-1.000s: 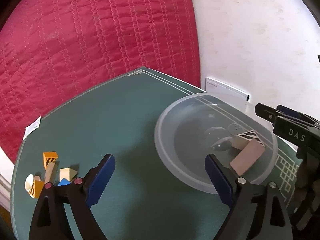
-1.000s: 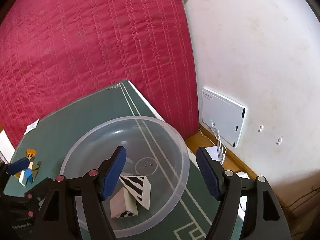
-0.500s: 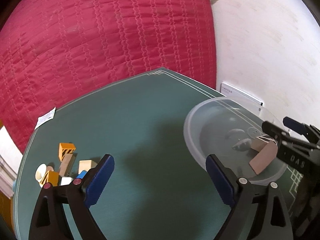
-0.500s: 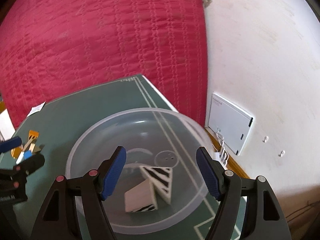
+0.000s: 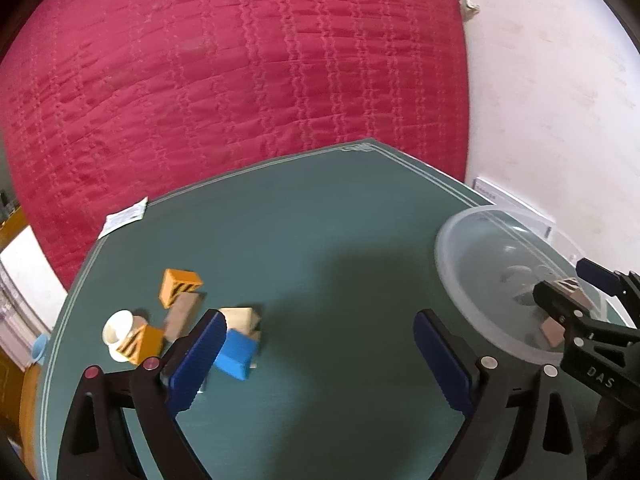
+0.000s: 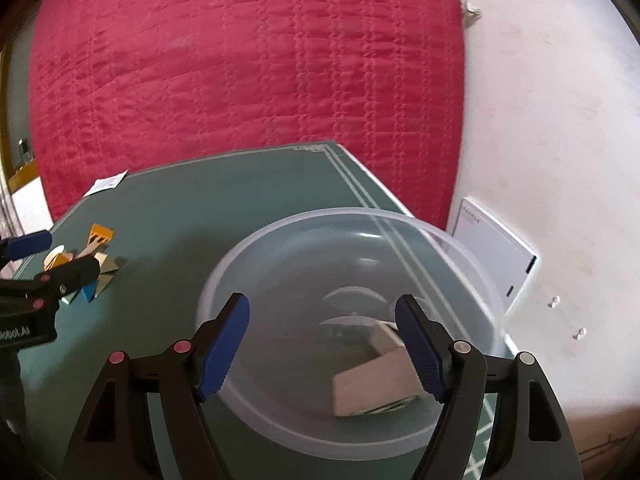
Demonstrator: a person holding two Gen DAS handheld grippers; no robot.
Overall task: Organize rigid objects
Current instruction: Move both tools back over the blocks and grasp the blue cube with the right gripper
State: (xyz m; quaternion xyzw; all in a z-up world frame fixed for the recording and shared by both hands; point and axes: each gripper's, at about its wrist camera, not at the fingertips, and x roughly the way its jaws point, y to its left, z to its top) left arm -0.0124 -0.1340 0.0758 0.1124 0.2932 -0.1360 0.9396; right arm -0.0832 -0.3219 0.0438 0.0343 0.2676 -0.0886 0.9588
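Over bowl [image 6: 476, 276]: right gripper [image 6: 322, 344] opening, empty

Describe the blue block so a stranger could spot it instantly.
On the green table, look away from the clear bowl to the cluster of small blocks. The blue block lies at the cluster's near edge, the only solid blue piece among orange striped and plain wooden ones.

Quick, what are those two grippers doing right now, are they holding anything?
Left gripper: open, holding nothing.
Right gripper: open and opening wider, holding nothing, over the clear bowl.
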